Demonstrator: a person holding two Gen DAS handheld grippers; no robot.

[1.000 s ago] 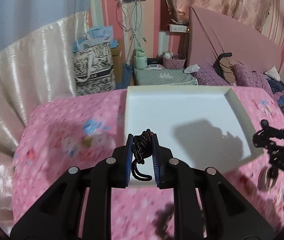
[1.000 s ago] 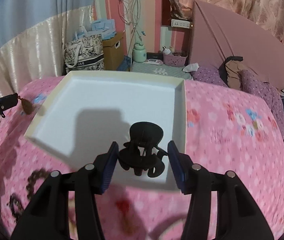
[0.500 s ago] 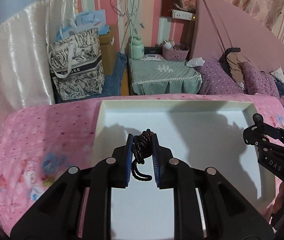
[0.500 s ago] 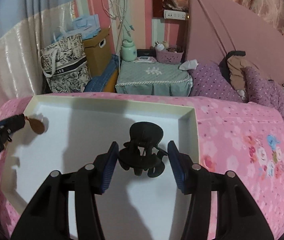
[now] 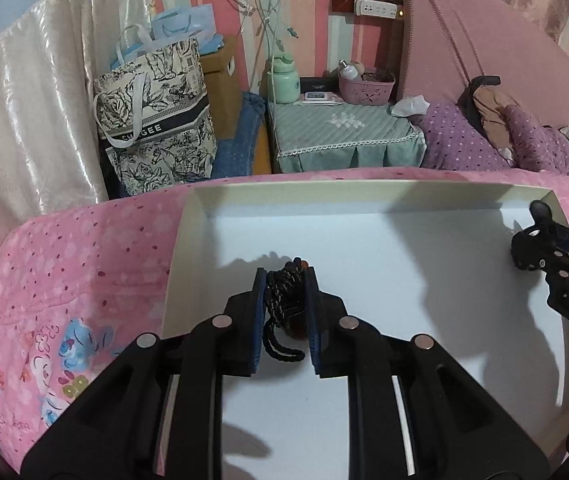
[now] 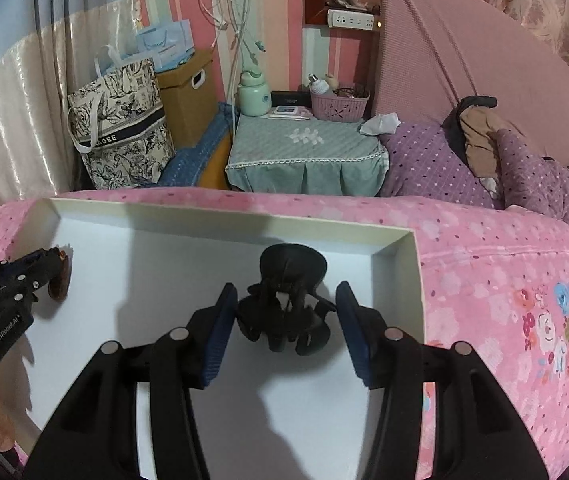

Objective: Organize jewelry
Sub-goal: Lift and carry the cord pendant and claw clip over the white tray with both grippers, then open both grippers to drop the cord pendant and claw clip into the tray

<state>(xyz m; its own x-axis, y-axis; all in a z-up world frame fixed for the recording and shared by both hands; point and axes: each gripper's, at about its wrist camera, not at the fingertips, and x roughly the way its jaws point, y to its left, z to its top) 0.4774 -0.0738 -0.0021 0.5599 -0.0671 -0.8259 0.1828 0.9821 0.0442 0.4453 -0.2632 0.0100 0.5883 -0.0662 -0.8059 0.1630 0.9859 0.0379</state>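
Note:
A shallow white tray (image 5: 364,196) lies on the pink floral bed and also shows in the right wrist view (image 6: 220,216). My left gripper (image 5: 284,280) is shut on a black braided cord necklace (image 5: 280,300) with a brown pendant (image 6: 60,280), low over the tray's left part. My right gripper (image 6: 284,300) is shut on a black hair claw clip (image 6: 288,304), low over the tray's right part. The right gripper also shows at the right edge of the left wrist view (image 5: 544,248), the left gripper at the left edge of the right wrist view (image 6: 12,280).
A pink floral bedspread (image 6: 504,264) surrounds the tray. Beyond the bed edge stand a printed tote bag (image 5: 156,120), a cardboard box (image 6: 188,96), a green-covered nightstand (image 5: 340,132) with a mint bottle and pink basket, and purple pillows (image 6: 484,168).
Both grippers moved forward and down over the tray, so it fills more of each view. The necklace and clip stay held.

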